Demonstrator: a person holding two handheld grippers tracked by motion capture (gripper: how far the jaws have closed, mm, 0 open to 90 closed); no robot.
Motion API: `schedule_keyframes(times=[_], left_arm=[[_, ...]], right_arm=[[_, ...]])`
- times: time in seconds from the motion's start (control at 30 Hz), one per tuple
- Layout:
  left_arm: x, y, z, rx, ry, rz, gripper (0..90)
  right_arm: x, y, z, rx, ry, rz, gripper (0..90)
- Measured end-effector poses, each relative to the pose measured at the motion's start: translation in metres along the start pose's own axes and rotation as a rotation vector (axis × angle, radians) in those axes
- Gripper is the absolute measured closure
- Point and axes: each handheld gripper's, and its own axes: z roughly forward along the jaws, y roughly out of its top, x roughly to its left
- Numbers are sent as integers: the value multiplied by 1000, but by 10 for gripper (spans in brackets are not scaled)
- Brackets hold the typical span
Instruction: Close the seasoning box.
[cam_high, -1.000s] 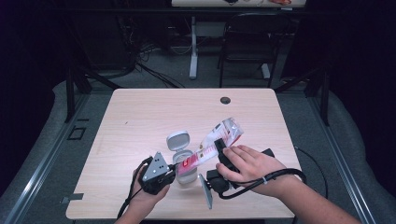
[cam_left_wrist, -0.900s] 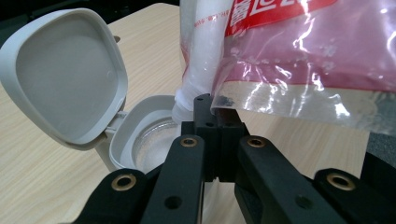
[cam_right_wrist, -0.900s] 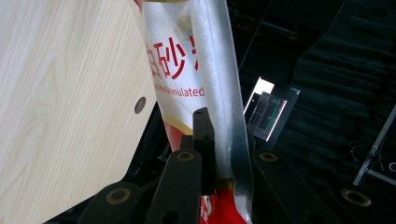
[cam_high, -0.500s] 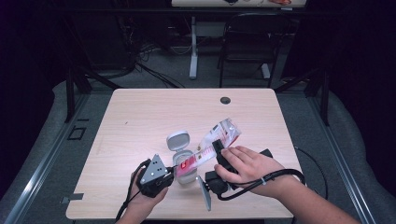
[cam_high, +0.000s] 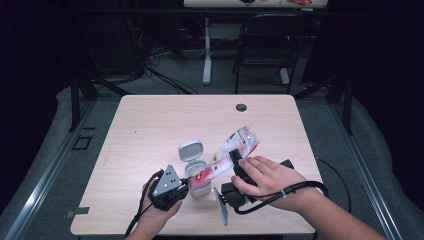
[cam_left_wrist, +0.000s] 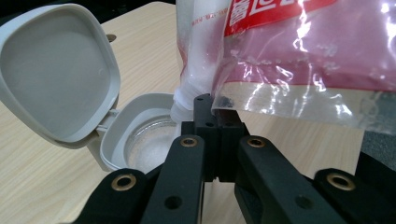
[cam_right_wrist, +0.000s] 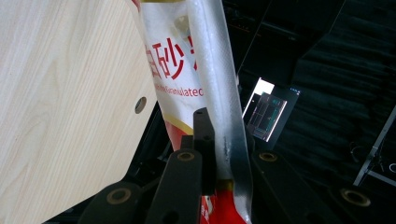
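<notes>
The table (cam_high: 150, 125) carries the work near its front edge. A bag (cam_high: 235, 147) of white granules slants down toward the open jar (cam_high: 196, 172), so pouring looks underway; next, the high end probably needs lifting while the mouth stays over the jar. The right gripper (cam_high: 234, 159) is clamped on the bag's upper edge, hand raised. The left gripper (cam_high: 187, 184), held low, pinches the lower corner beside the jar.

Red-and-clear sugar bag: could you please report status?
Both grippers shut on red-and-clear plastic sugar bag. Bag tilted, corner over open grey flip-lid container. Nothing in the way.
</notes>
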Motion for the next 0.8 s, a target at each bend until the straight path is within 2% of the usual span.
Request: schedule_keyframes(times=[0.27,0.4,0.8], left_arm=[[2,-2,-5,5,15,-4,900],[0,-3,-6,3,10,-3,900],[-3,-2,-2,5,-3,1,900]], right_arm=[[-3,4,4,-5,-5,-1,860],[-2,4,4,-16,-4,8,861],[0,1,2,-1,0,0,862]])
